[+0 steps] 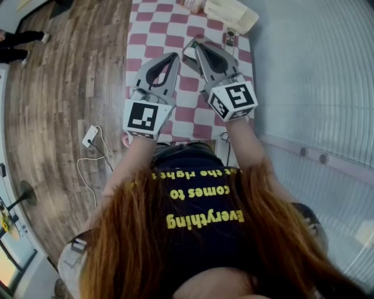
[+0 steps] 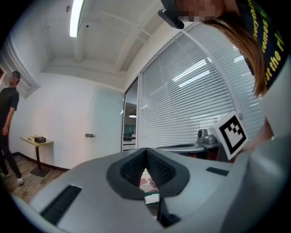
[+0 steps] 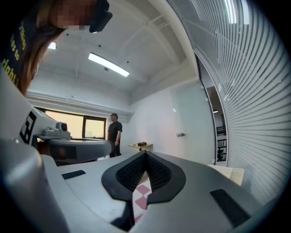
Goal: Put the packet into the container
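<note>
Both grippers are held level in the air above a table with a red-and-white checked cloth point(image 1: 153, 29). My left gripper point(image 1: 173, 56) is shut, its tips meeting with nothing between them point(image 2: 146, 151). Just to its right, my right gripper point(image 1: 195, 44) is also shut and empty point(image 3: 145, 154). A cream container point(image 1: 236, 16) sits at the table's far right corner, beyond both grippers, and its rim shows in the right gripper view point(image 3: 229, 172). A pinkish item point(image 1: 191, 4), cut off by the top edge, lies beside it; whether it is the packet I cannot tell.
A small dark device point(image 1: 229, 40) lies near the container. A white adapter with its cable point(image 1: 89, 135) is on the wooden floor at left. Window blinds point(image 1: 315, 76) run along the right. A person point(image 3: 113, 133) stands far off by a small side table point(image 2: 37, 141).
</note>
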A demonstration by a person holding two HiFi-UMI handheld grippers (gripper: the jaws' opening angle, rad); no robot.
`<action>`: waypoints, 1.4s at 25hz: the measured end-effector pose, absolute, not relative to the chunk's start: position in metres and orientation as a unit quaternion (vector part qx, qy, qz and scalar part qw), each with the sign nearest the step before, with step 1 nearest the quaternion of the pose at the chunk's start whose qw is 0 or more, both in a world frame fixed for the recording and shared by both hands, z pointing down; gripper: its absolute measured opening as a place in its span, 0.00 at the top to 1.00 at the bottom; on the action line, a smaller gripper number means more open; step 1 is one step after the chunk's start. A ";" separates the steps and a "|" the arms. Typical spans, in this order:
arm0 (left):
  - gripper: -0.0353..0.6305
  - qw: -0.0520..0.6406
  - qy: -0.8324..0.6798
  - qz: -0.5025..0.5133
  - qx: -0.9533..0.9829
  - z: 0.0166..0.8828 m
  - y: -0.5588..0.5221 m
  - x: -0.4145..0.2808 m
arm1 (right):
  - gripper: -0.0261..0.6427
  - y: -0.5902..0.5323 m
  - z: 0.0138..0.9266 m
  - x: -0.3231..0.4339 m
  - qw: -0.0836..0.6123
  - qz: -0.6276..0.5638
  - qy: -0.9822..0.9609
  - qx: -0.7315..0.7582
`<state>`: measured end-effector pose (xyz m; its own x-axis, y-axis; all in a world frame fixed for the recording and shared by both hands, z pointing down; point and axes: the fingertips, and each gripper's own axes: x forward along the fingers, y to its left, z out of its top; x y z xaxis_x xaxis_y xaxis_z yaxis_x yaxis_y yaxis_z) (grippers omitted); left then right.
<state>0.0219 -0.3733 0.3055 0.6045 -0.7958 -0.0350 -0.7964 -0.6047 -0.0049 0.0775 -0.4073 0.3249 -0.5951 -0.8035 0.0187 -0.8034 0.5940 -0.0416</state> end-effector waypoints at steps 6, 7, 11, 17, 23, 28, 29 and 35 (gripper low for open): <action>0.95 0.015 0.442 0.019 -0.897 0.300 -0.374 0.021 | 0.94 -0.389 0.306 0.068 0.018 -0.024 0.900 -0.436; 0.95 0.015 0.442 0.019 -0.897 0.301 -0.374 0.022 | 0.94 -0.387 0.306 0.067 0.018 -0.026 0.901 -0.432; 0.95 0.013 0.439 0.017 -0.898 0.301 -0.372 0.024 | 0.94 -0.380 0.302 0.063 0.012 -0.018 0.909 -0.416; 0.95 0.014 0.441 0.021 -0.897 0.300 -0.373 0.025 | 0.94 -0.378 0.294 0.062 0.005 -0.007 0.910 -0.415; 0.95 0.011 0.442 0.020 -0.897 0.300 -0.373 0.024 | 0.94 -0.376 0.295 0.058 -0.007 0.001 0.912 -0.409; 0.95 0.011 0.445 0.020 -0.895 0.303 -0.376 0.021 | 0.94 -0.378 0.299 0.059 -0.014 0.002 0.912 -0.410; 0.95 0.012 0.445 0.020 -0.895 0.303 -0.376 0.020 | 0.94 -0.379 0.299 0.059 -0.015 0.002 0.912 -0.410; 0.95 0.014 0.447 0.022 -0.894 0.301 -0.375 0.019 | 0.94 -0.378 0.301 0.060 -0.016 -0.001 0.912 -0.410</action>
<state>0.0190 -0.3754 0.3014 0.5988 -0.7992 -0.0513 -0.8004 -0.5994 -0.0057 0.0602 -0.3785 0.3007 -0.6633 -0.7477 0.0300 -0.7478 0.6638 0.0107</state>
